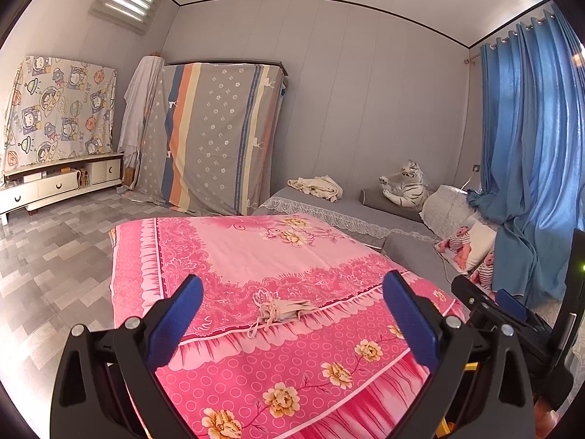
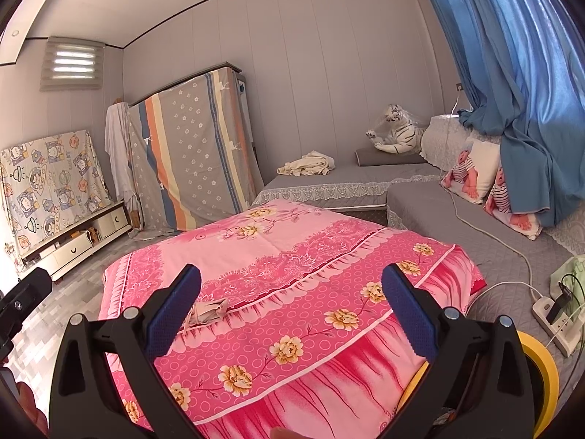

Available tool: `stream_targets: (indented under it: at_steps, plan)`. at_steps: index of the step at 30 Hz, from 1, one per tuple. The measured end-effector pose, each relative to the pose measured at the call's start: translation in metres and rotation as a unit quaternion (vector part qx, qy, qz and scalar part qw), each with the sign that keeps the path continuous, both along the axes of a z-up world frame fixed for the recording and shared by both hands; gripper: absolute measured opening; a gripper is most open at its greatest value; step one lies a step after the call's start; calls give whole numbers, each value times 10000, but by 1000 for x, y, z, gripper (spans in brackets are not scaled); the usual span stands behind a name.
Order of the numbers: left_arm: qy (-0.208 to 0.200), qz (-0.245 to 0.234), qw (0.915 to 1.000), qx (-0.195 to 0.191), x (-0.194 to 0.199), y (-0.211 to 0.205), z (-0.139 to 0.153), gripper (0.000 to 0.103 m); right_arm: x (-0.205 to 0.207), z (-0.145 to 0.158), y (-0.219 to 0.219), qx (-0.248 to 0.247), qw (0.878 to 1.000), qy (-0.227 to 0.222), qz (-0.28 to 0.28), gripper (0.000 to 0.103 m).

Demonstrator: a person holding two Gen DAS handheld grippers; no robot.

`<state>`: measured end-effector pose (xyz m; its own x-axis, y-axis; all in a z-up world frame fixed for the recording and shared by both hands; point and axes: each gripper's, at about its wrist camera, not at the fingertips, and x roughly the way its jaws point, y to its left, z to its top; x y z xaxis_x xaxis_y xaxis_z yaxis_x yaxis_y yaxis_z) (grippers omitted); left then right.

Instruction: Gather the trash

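A crumpled beige face mask with strings lies on the pink flowered cloth that covers a low table. My left gripper hovers open just short of the mask, which sits between and slightly beyond its blue fingers. In the right wrist view the same mask lies to the left, near the left finger of my right gripper, which is open and holds nothing. A yellow round bin stands low at the right, partly hidden behind that gripper.
A grey L-shaped sofa with baby-print cushions, a plush white tiger and a cream cloth runs behind the table. A power strip and cables lie on the sofa at right. Blue curtains hang there. Tiled floor and a TV cabinet are at left.
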<state>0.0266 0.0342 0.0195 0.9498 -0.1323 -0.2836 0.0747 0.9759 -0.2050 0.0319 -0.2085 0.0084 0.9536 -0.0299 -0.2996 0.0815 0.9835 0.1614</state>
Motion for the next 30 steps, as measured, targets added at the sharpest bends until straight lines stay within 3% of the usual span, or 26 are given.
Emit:
stream_targets:
  at_steps: [30]
  plan:
    - [20,-55,10000,32,3,-3,-2,95,2,-5,0,26,10000,48,-20,94]
